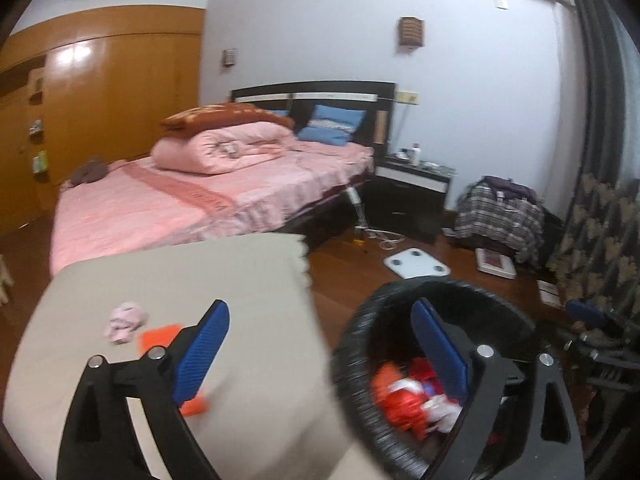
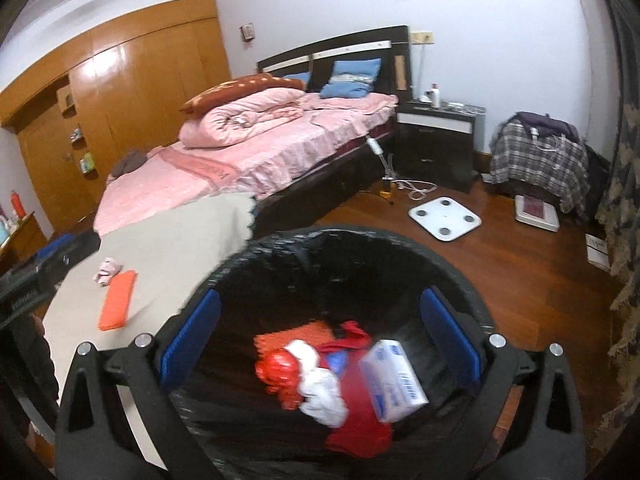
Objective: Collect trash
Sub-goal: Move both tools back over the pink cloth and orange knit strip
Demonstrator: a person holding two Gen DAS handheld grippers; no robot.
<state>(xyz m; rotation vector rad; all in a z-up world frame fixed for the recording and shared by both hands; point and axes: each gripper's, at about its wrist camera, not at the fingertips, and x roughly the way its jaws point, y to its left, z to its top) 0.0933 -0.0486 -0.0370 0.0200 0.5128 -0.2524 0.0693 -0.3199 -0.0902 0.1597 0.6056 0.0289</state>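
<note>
Far left on the beige cloth-covered table (image 2: 168,240) lie the two leftover pieces of trash: a crumpled pale pink tissue wad (image 1: 125,321) and, touching it on its near-right side, a flat orange rectangular sponge-like pad (image 2: 118,300). In the right wrist view the pad's long axis runs near-left to far-right, with the wad at its far end. In the left wrist view the pad is partly hidden behind the left finger of the left gripper (image 1: 320,354).

Left gripper: jaws spread wide, nothing between them. It straddles the table edge; its left blue pad (image 1: 202,354) hangs over the orange pad and its right one over the bin mouth. Whether the finger touches the pad cannot be told.

To the right stands the round black bin with a black plastic liner (image 2: 360,240), just beside the table's right edge. Inside are red plastic wrappers, white crumpled paper and a white-and-blue carton (image 2: 394,380).

Right gripper (image 2: 320,336): jaws spread wide, empty, held directly over the bin opening, well apart from the table trash.

Judgement: the left gripper is clearly nearer both leftover items, which lie to its left and slightly farther. The next pick probably suits the left one, shifting left. To close across the pad's short side, the jaws would need turning against its long axis. The wad is soft and easy to pinch. The bin sits immediately right for the drop.
</note>
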